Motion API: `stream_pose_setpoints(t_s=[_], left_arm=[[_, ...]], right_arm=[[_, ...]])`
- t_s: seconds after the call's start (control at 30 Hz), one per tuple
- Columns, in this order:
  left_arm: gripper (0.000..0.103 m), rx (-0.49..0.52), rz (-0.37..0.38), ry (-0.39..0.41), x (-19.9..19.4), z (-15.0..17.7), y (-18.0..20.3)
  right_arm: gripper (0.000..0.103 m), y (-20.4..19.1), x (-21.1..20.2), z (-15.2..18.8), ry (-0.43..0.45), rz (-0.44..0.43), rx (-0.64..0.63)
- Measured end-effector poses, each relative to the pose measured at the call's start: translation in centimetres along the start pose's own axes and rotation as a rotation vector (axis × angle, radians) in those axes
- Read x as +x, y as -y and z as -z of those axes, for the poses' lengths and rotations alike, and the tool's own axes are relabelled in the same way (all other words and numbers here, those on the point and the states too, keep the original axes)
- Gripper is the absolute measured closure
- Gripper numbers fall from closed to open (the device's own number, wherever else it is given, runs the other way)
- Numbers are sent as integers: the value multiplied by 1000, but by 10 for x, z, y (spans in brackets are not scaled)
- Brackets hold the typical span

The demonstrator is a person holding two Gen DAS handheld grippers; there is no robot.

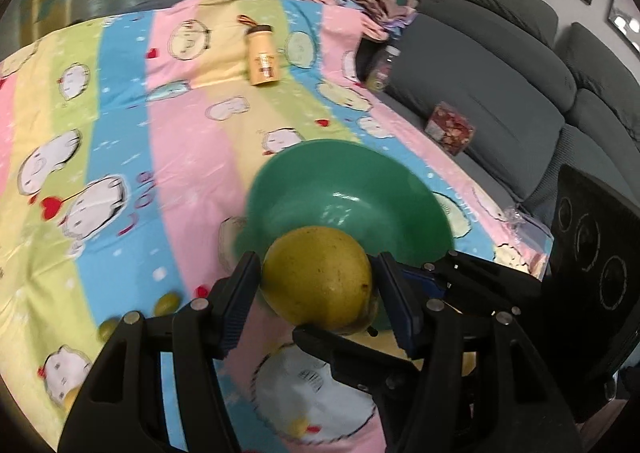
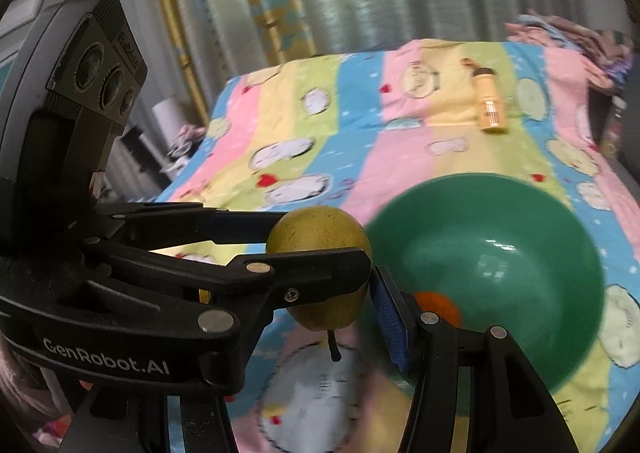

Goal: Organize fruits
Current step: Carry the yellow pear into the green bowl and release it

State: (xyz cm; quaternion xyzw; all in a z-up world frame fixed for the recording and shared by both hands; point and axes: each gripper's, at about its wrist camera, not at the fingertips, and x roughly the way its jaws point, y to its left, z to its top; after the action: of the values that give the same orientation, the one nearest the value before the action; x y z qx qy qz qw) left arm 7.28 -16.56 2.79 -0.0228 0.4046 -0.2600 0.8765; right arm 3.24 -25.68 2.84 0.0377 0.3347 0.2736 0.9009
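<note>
A yellow-green pear hangs above the striped cartoon cloth, stem down, just in front of a green bowl. My left gripper is shut on it, one pad on each side. My right gripper comes in crosswise. Its blue pad lies against the pear's right side. Its other finger is hidden behind the left gripper, and in the left wrist view that finger passes under the fruit. An orange fruit lies in the bowl.
A yellow bottle lies on the far part of the cloth. Two small green fruits sit near the left front. A grey sofa with a red box and a jar runs along the right.
</note>
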Motion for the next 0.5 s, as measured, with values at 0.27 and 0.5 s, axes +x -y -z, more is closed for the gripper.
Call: stream_pose_setpoints(t_s=[0.27, 0.5], left_arm=[[43, -33, 50, -61, 40, -14, 10], [43, -60, 38, -100, 64, -14, 11]], right_arm=[[47, 39, 7, 0, -26, 54, 54], [47, 54, 17, 6, -70, 88, 69]])
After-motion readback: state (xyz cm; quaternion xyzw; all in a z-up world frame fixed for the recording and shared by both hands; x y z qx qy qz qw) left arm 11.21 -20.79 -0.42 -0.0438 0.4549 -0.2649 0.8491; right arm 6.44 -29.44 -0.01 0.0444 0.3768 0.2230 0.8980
